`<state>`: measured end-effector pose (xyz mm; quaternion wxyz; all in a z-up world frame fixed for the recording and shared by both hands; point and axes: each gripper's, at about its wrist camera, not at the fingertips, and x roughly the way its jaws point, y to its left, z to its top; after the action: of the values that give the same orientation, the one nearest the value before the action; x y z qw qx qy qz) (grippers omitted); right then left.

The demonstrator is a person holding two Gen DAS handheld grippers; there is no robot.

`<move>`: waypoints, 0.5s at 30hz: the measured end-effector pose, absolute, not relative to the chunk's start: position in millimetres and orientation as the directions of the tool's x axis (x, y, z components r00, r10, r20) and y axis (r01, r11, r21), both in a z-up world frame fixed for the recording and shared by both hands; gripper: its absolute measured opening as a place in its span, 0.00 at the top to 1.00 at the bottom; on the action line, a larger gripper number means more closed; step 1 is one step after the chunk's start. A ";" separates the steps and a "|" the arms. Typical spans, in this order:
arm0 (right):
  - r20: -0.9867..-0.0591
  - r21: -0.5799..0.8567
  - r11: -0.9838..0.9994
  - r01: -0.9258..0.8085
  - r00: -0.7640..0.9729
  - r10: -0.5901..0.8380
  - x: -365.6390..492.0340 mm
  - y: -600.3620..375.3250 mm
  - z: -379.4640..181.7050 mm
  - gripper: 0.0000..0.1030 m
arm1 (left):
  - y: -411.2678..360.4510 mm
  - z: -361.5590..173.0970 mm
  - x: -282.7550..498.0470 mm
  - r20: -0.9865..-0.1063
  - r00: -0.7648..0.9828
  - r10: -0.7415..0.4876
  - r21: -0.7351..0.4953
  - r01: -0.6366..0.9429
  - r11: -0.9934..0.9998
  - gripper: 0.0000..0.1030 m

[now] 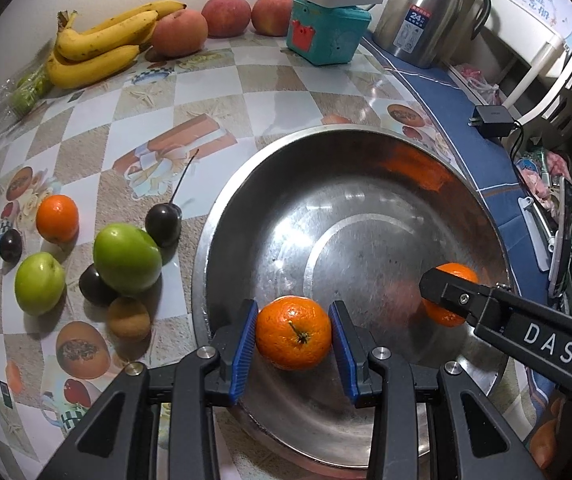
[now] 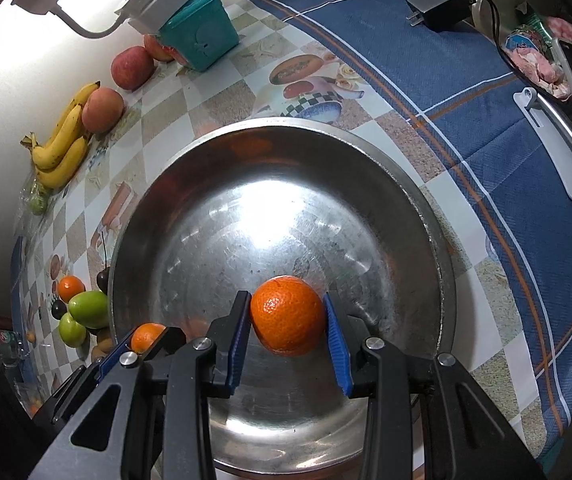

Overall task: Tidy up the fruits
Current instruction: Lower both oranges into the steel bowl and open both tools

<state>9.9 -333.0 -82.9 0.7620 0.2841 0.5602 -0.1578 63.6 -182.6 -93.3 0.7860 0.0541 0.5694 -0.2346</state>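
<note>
We hold one tangerine [image 1: 293, 333] in the left gripper [image 1: 293, 338] and a second tangerine [image 2: 287, 315] in the right gripper [image 2: 287, 320], both jaws clamped, over the steel bowl [image 1: 246, 184]. Nothing lies in it yet. Left of our jaws, the small fruits [image 1: 126, 254] wait on the worktop [image 1: 86, 128].

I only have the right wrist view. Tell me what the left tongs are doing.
Observer: The left tongs are shut on a mandarin over the bowl, with the fruit's stem end facing the camera.
Operator: Report what I'm missing beside the bowl.
Observer: A third dark fruit sits tucked against the larger green fruit, with a brown fruit just in front.
</note>
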 end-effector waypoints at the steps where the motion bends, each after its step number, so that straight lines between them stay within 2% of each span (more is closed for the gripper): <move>1: -0.944 0.256 0.790 0.558 0.320 0.080 9.8 -332.9 -83.6 0.63 | -182.5 -93.3 63.3 -0.920 0.242 -0.307 -0.182 0.431 0.884 0.62; 6: -0.946 0.253 0.789 0.560 0.316 0.079 10.2 -332.1 -84.8 0.62 | -182.3 -92.7 63.0 -0.920 0.242 -0.309 -0.184 0.430 0.884 0.60; 11: -0.945 0.260 0.782 0.566 0.314 0.087 10.4 -333.5 -86.0 0.62 | -183.7 -88.2 62.1 -0.914 0.246 -0.323 -0.193 0.436 0.879 0.48; 15: -0.939 0.267 0.786 0.558 0.334 0.082 9.6 -333.2 -79.4 0.62 | -184.6 -84.3 61.4 -0.911 0.257 -0.321 -0.184 0.443 0.877 0.44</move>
<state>9.6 -333.2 -79.4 0.7642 0.2880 0.5557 -0.1557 61.4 -184.6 -84.3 0.7910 0.0543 0.5595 -0.2416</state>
